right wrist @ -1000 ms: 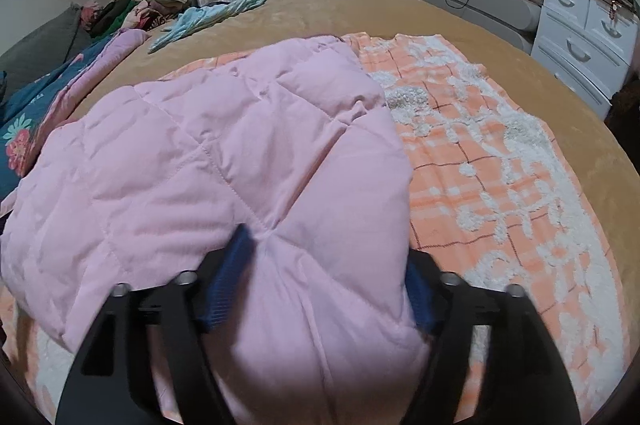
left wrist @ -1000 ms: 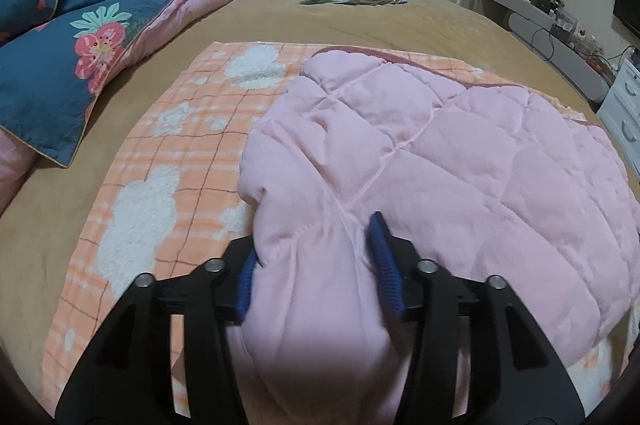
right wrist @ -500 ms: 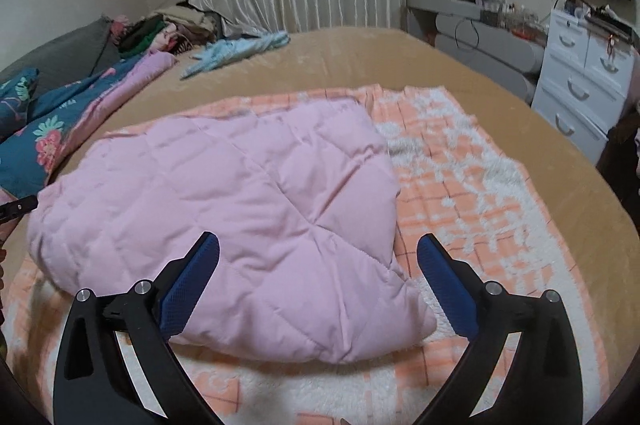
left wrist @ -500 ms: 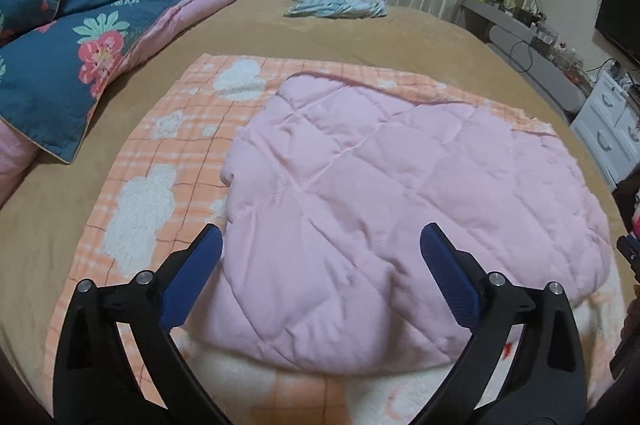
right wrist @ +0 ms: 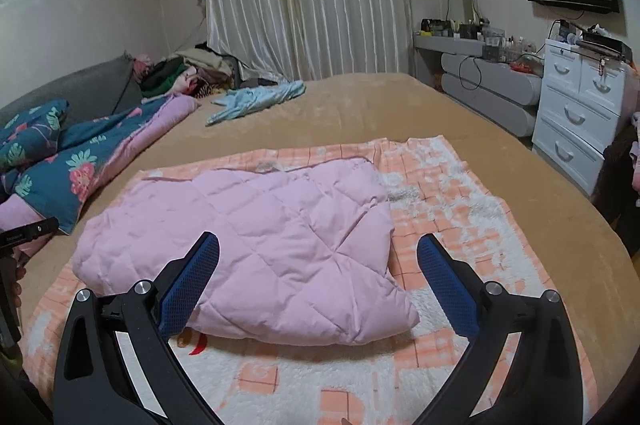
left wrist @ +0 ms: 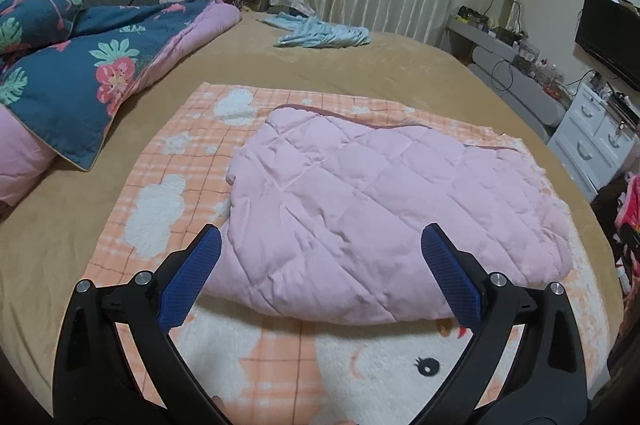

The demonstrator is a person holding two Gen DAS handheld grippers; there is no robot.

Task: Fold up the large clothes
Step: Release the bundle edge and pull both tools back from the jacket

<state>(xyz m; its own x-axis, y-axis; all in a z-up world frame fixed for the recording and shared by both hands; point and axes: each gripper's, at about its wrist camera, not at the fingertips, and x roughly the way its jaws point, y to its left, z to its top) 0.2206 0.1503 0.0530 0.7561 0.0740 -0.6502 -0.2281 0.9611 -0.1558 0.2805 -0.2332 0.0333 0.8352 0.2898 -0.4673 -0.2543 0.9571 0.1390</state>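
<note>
Both grippers, left (left wrist: 320, 277) & right (right wrist: 318, 277), spread wide w/ nothing held, hang just short of folded pink quilted jacket (left wrist: 380, 225) lying crosswise on orange-check fleece blanket (left wrist: 168, 185), neither hand nearer.

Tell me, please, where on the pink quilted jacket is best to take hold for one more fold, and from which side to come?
Probably the pink quilted jacket is best gripped at its near right corner, coming from the near side. That corner tapers thin and lies flat on the orange checked blanket, so one pad could slide under it. The right tool already stands open before it.
</note>
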